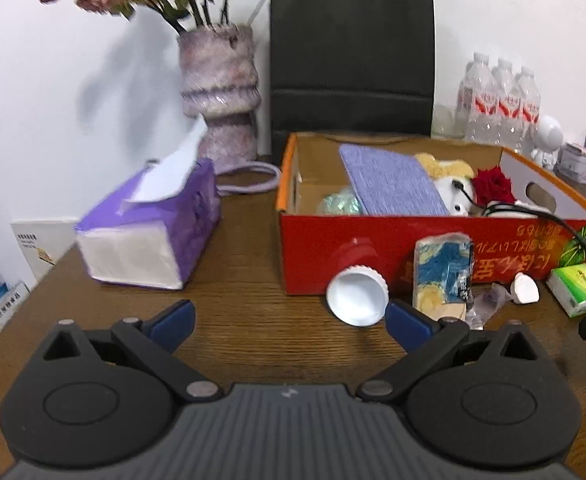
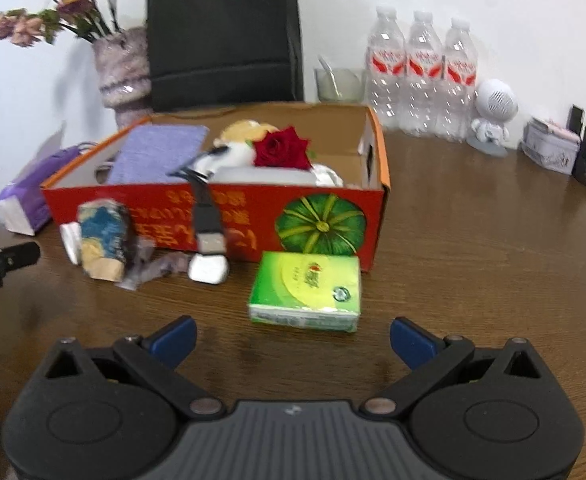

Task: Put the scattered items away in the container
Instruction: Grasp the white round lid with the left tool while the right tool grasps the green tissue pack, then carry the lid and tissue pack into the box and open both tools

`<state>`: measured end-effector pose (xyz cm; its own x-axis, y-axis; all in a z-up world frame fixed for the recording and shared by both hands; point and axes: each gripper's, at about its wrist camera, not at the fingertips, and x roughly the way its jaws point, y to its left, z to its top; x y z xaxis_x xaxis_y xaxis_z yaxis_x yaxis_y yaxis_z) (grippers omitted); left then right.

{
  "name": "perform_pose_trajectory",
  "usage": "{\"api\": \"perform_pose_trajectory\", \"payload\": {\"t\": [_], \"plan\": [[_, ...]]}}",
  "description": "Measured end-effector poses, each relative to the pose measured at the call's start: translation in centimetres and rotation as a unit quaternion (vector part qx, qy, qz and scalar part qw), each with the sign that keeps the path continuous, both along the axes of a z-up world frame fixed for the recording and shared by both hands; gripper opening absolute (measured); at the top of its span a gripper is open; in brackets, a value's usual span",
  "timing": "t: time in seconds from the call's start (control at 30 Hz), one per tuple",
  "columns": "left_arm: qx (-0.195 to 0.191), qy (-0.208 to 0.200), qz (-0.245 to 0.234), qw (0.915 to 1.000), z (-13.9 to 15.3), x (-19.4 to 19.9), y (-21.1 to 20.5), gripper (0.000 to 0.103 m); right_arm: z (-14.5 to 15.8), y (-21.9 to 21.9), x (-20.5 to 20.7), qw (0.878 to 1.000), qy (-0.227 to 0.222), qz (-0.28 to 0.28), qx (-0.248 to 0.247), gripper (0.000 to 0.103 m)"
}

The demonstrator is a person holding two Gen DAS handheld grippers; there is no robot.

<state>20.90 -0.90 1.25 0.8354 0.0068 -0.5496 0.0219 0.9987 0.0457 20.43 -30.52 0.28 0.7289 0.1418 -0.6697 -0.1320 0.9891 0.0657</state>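
A brown wooden table (image 2: 473, 248) against a white wall carries the red cardboard box (image 2: 229, 216), centre frame in both views and already part-filled. Both the left gripper (image 1: 289, 322) and right gripper (image 2: 293, 338) are spread wide, holding nothing. The green tissue pack (image 2: 307, 290) lies just ahead of the right one, bare wood to its right. A dangling black cable (image 2: 205, 208) could snag on lifting; the white-capped bottle (image 1: 357, 286) may roll.
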Motion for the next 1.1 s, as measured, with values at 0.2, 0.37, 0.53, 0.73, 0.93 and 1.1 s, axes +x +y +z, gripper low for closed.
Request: {"api": "perform_pose_trajectory", "payload": {"t": [0.2, 0.37, 0.53, 0.73, 0.93, 1.1], "plan": [[0.009, -0.001, -0.021, 0.9997, -0.7, 1.4, -1.3, 0.102, -1.0, -0.3, 1.5, 1.000, 0.007, -0.017, -0.010, 0.103], [0.018, 0.000, -0.029, 0.9994, -1.1, 2.8, -2.1, 0.082, -1.4, 0.3, 2.7, 0.999, -0.004, -0.020, -0.026, 0.103], [-0.009, 0.021, -0.052, 0.9984, -1.8, 3.5, -1.7, 0.041, -1.5, 0.7, 2.9, 1.000, -0.022, -0.012, -0.018, 0.079], [-0.013, 0.012, -0.056, 0.9983, -1.6, 2.8, -1.7, 0.041, -0.9, 0.0, 1.9, 0.999, -0.033, 0.002, 0.021, 0.064], [-0.013, 0.003, -0.054, 0.9985, -1.3, 2.2, -1.7, 0.041, -0.6, -0.2, 1.6, 0.999, -0.039, -0.002, 0.021, 0.064], [-0.019, -0.003, -0.047, 0.9987, -0.9, 1.2, -1.4, 0.041, -0.5, -0.4, 0.9, 0.999, -0.044, -0.005, 0.020, 0.064]]}}
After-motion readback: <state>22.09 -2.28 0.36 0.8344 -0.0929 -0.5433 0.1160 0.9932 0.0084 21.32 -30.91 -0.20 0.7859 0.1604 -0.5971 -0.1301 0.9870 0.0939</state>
